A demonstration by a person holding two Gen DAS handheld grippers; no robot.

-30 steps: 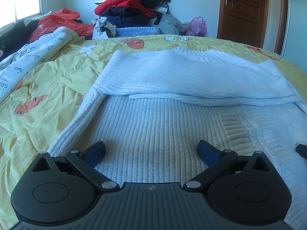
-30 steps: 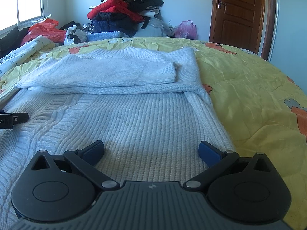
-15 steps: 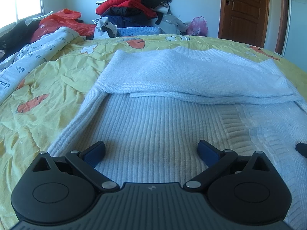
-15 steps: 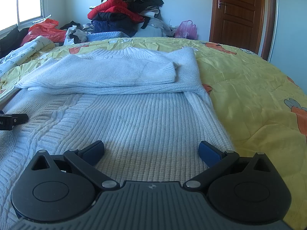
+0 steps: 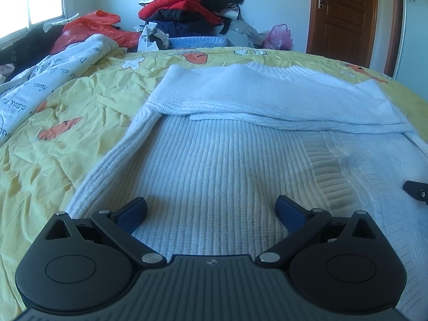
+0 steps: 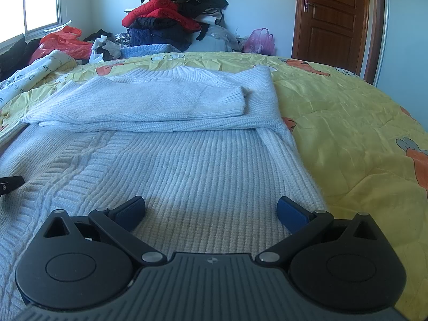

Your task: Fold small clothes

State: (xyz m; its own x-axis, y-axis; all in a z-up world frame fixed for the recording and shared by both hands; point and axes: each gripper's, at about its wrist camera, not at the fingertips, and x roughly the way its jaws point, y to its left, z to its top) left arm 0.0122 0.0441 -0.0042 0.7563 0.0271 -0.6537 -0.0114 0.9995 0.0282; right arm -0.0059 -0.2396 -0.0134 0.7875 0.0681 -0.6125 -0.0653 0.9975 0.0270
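Note:
A pale blue ribbed knit sweater lies flat on the yellow bedspread, its sleeves folded across the upper part. My left gripper is open and empty, low over the sweater's near left part. My right gripper is open and empty, low over the sweater near its right side edge. The folded sleeve cuff shows in the right wrist view. Each gripper's tip shows at the edge of the other's view.
The yellow bedspread has carrot prints. A white printed quilt lies bunched at the left. A pile of clothes and bags stands beyond the bed. A brown door is at the back right.
Almost nothing: the left wrist view has shifted very slightly. Both grippers stay open over the sweater.

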